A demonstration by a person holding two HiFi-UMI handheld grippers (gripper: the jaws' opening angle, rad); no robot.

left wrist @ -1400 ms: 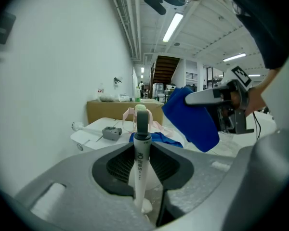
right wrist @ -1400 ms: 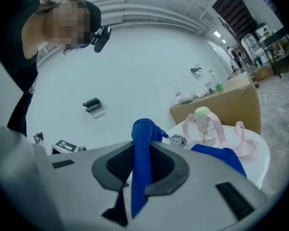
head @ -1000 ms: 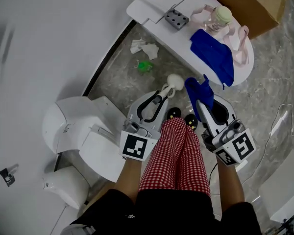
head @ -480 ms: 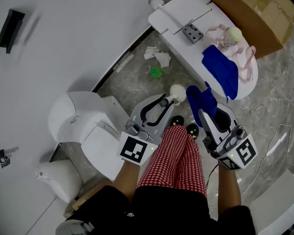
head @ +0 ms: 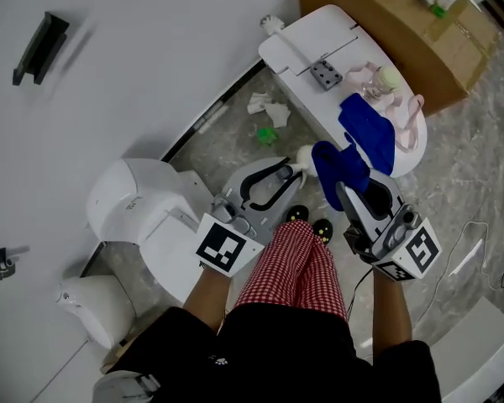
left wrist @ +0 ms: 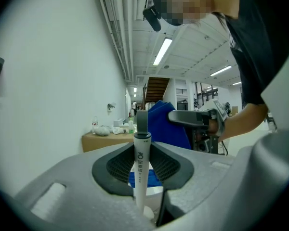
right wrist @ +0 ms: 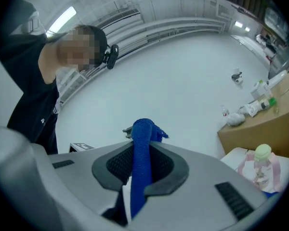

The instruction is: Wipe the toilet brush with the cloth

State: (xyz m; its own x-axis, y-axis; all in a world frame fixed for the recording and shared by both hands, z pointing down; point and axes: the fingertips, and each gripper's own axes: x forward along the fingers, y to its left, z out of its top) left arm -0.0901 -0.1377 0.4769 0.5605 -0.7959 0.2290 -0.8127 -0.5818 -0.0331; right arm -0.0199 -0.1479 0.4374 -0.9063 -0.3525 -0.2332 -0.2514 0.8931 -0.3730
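My left gripper [head: 291,173] is shut on the white handle of the toilet brush [left wrist: 140,163]. The brush's white bristle head [head: 305,154] sticks out past the jaws, above the floor. The handle's grey end [left wrist: 141,121] stands up between the pads. My right gripper [head: 346,188] is shut on a blue cloth [head: 339,164], which bunches up just right of the brush head, close to it or touching. The same cloth [right wrist: 141,158] runs up between the right jaws. From the left gripper view, the cloth [left wrist: 164,125] hangs behind the handle.
A white table [head: 312,32] ahead holds a second blue cloth [head: 370,131], a bottle [head: 386,78], pink straps and a grey block [head: 326,75]. A cardboard box [head: 403,19] stands behind it. A white toilet [head: 139,212] is at my left. Crumpled paper [head: 269,107] lies on the floor.
Both grippers have drifted forward toward the table, and the blue cloth now sits closer to the brush head. The view has shifted as well.
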